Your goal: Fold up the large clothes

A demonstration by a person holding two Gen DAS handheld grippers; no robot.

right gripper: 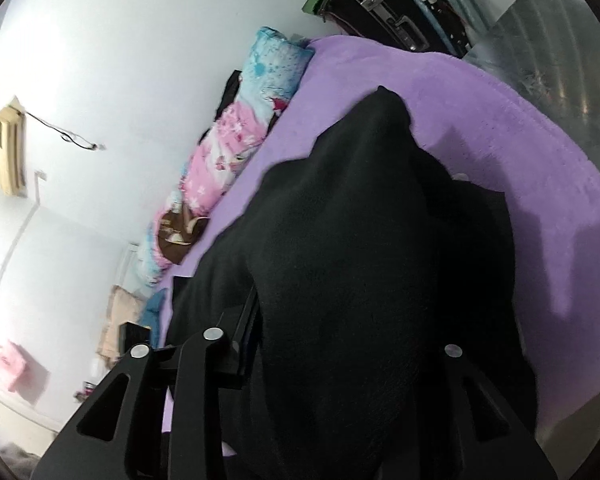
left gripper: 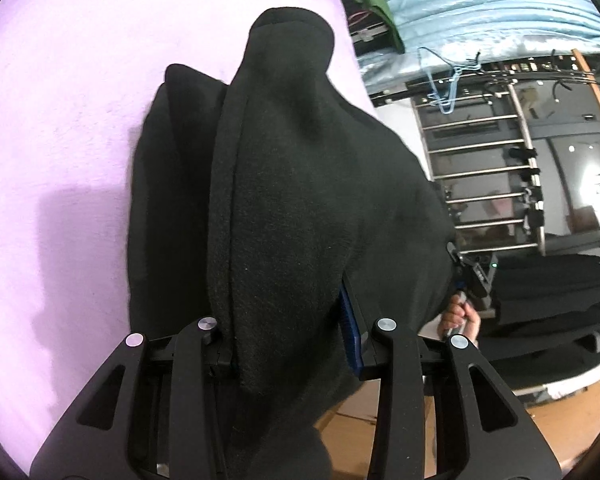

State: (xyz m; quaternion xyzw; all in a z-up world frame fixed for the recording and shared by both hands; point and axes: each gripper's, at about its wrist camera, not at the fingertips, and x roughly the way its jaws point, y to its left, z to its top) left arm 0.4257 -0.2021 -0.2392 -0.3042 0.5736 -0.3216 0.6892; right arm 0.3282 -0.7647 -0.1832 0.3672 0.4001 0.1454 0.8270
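I see my left hand-held gripper (left gripper: 288,344) and right hand-held gripper (right gripper: 340,344) each clamped on the thick, fuzzy black fleece garment (left gripper: 300,184), draped in peaked folds over the plush purple bed blanket (left gripper: 60,120).

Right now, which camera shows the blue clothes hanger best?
The left wrist view. There the blue hanger hangs in plain sight at the upper right, beside the metal rack. The right wrist view does not show it: black garment and purple blanket fill it.

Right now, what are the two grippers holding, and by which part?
Both hold the black garment: left gripper on a seamed edge fold; right gripper's hold is hidden under cloth.
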